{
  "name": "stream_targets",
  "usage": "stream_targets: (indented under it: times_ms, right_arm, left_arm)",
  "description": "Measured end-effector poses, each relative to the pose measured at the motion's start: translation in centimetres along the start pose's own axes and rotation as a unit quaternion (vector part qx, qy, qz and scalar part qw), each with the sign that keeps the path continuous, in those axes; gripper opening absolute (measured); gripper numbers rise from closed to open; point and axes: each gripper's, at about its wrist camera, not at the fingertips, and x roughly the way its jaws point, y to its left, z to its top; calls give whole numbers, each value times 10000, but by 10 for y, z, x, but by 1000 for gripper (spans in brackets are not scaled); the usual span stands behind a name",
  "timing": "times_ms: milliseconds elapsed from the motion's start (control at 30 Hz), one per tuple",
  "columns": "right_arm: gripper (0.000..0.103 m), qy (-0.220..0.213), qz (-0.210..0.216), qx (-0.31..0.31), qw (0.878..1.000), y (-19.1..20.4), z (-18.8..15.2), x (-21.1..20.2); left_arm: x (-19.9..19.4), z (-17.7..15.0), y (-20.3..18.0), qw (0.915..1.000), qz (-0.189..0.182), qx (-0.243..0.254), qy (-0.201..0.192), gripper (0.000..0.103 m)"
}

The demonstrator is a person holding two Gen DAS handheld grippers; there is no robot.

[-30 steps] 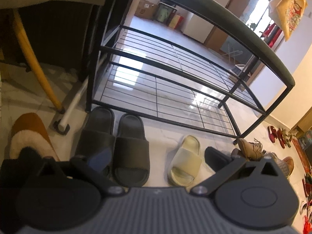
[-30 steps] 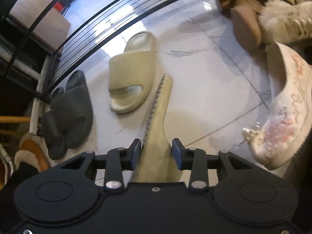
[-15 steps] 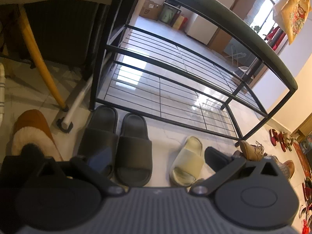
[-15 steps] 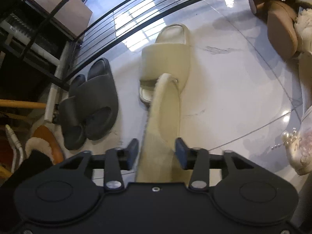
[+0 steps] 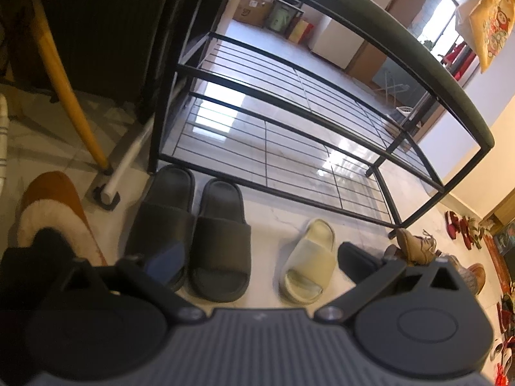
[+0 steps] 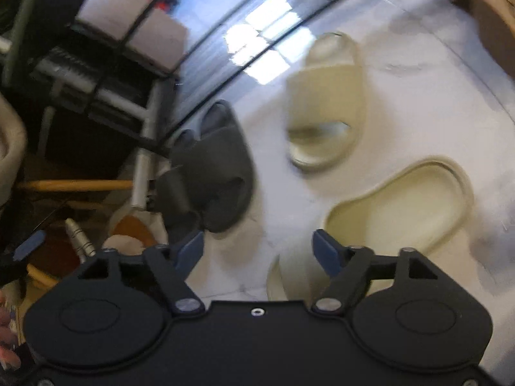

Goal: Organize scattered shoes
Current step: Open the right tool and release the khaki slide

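A black metal shoe rack (image 5: 322,157) stands on the pale floor. In front of it sit a pair of black slides (image 5: 193,234) and one cream slide (image 5: 309,257). My left gripper (image 5: 260,260) hovers open above them, holding nothing. In the right wrist view my right gripper (image 6: 259,251) is opening, with its blue pads (image 6: 328,251) wide apart and touching nothing. A second cream slide (image 6: 402,206) lies loose on the floor just right of the right finger, its near end beneath that finger. The first cream slide (image 6: 325,103) and the black slides (image 6: 212,167) lie beyond.
A brown fur-lined slipper (image 5: 48,218) lies at the left by a yellow chair leg (image 5: 64,80). Tan shoes (image 5: 415,244) and red sandals (image 5: 457,225) are scattered right of the rack. More tan shoes (image 6: 489,9) sit at the top right.
My right gripper has opened and let go of the cream slide, which went from on edge between the pads to lying on the floor. The left gripper stayed put.
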Motion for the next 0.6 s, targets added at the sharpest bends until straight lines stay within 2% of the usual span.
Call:
stream_targets:
  times_ms: [33, 67, 100, 167, 200, 267, 467, 500, 533, 600]
  right_arm:
    - [93, -28, -65, 58, 10000, -2, -2, 0]
    - [95, -14, -456, 499, 9977, -10, -11, 2]
    - [96, 31, -621, 786, 9950, -14, -16, 5]
    - [96, 251, -498, 1825, 9816, -29, -23, 21]
    - [100, 318, -403, 2141, 9755, -33, -24, 27]
    - [100, 465, -324, 2726, 9605, -36, -26, 41]
    - [103, 37, -1376, 3308, 9336, -24, -18, 81]
    - [103, 95, -1442, 3341, 9314, -25, -17, 86]
    - [103, 349, -1496, 3332, 9303, -28, -17, 95]
    - [100, 387, -1370, 3166, 9378, -31, -17, 99]
  left_arm:
    - [0, 0, -1, 10000, -23, 4, 6, 102]
    - [0, 0, -2, 10000, -60, 19, 21, 102]
    - [1, -1, -2, 9999, -93, 33, 34, 102]
    - [0, -1, -2, 10000, -86, 40, 23, 102]
    - [0, -1, -2, 10000, -82, 44, 18, 102]
    - [-1, -1, -2, 10000, -75, 52, 6, 102]
    - [-3, 0, 5, 9999, -58, -126, -17, 102]
    - [-3, 1, 5, 9999, -70, -140, -12, 102]
    - [-3, 1, 6, 9998, -82, -154, -6, 102]
    - [-3, 1, 6, 9998, -116, -172, 14, 102]
